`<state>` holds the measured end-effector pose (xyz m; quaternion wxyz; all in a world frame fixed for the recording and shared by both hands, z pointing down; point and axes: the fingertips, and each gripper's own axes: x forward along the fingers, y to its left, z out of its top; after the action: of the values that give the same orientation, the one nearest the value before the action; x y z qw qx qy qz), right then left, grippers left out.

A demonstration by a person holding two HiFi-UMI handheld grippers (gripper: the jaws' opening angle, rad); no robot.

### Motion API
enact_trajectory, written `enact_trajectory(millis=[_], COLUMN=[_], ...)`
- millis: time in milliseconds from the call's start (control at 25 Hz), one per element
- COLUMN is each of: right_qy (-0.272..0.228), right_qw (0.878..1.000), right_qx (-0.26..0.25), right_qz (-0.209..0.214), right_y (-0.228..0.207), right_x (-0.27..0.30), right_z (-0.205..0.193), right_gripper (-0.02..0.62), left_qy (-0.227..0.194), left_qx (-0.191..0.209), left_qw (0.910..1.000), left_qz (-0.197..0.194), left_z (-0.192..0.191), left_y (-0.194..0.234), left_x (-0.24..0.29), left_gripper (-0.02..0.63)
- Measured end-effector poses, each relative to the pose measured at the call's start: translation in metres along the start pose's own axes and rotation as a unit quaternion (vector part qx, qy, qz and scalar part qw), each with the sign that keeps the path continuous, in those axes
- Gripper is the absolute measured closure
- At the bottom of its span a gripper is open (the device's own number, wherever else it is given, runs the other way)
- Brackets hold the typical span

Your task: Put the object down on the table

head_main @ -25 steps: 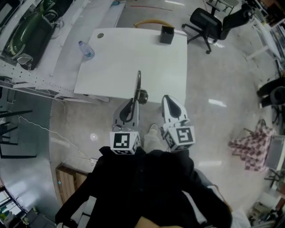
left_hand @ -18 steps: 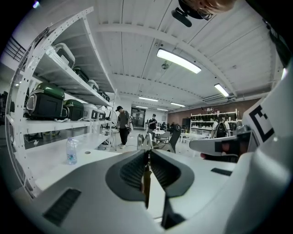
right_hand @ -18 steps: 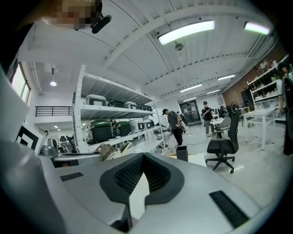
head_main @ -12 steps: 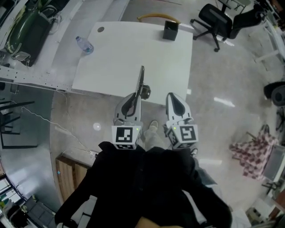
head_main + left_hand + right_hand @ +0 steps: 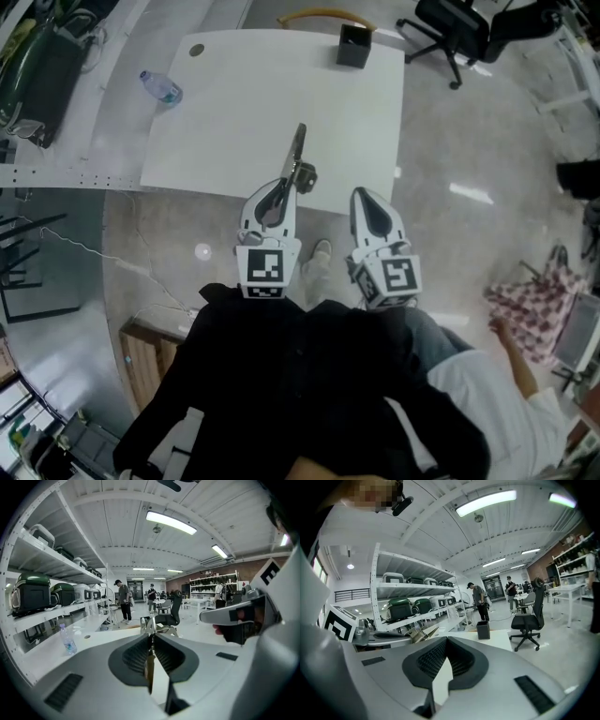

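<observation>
A long grey metal tool (image 5: 295, 155) sticks forward out of my left gripper (image 5: 280, 186), which is shut on its near end. The tool reaches over the near edge of the white table (image 5: 216, 112). In the left gripper view the tool (image 5: 149, 624) is clamped edge-on between the ribbed pads, tip pointing away over the table (image 5: 93, 637). My right gripper (image 5: 367, 199) is beside it, over the floor just short of the table edge, shut with nothing in it. In the right gripper view its jaws (image 5: 446, 640) meet and the tool (image 5: 420, 633) shows at the left.
A plastic bottle (image 5: 160, 87) lies near the table's far left corner and a black box (image 5: 353, 45) stands at its far edge. An office chair (image 5: 457, 26) is beyond the table's right corner. Shelving with green cases (image 5: 37, 66) runs along the left. A checked cloth (image 5: 531, 311) lies at the right.
Both grippers have come forward to the table's near edge; the tool now reaches further over the tabletop. A person's white sleeve has come into view at the lower right.
</observation>
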<state>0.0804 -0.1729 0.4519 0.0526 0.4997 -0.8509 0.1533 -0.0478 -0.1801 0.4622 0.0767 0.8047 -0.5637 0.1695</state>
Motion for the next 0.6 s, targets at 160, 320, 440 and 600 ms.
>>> enact_trajectory(millis=[160,320,440,600], right_qy=[0.013,0.027,0.033,0.043], right_qw=[1.0,0.999,0.999,0.998], right_qx=[0.004,0.013,0.031,0.021], right_qz=[-0.011,-0.017,-0.018,-0.031], right_y=[-0.004,-0.004,0.001,-0.006], right_x=[0.007,0.012,0.015,0.017], right_z=[-0.01,-0.021,-0.023,-0.037], right_gripper=[0.594,0.594,0.594,0.594], left_qy=[0.028,0.048,0.058,0.069], left_qx=[0.026,0.048,0.058,0.071], left_qw=[0.9992,0.9975,0.9963,0.9944], left_qz=[-0.013,-0.018,-0.024,-0.038], left_z=[-0.016,-0.034,-0.045,-0.059], left_y=[0.003,0.004,0.005,0.002], left_x=[0.02,0.037,0.047,0.059], left_gripper=[0.569,0.569,0.568,0.569])
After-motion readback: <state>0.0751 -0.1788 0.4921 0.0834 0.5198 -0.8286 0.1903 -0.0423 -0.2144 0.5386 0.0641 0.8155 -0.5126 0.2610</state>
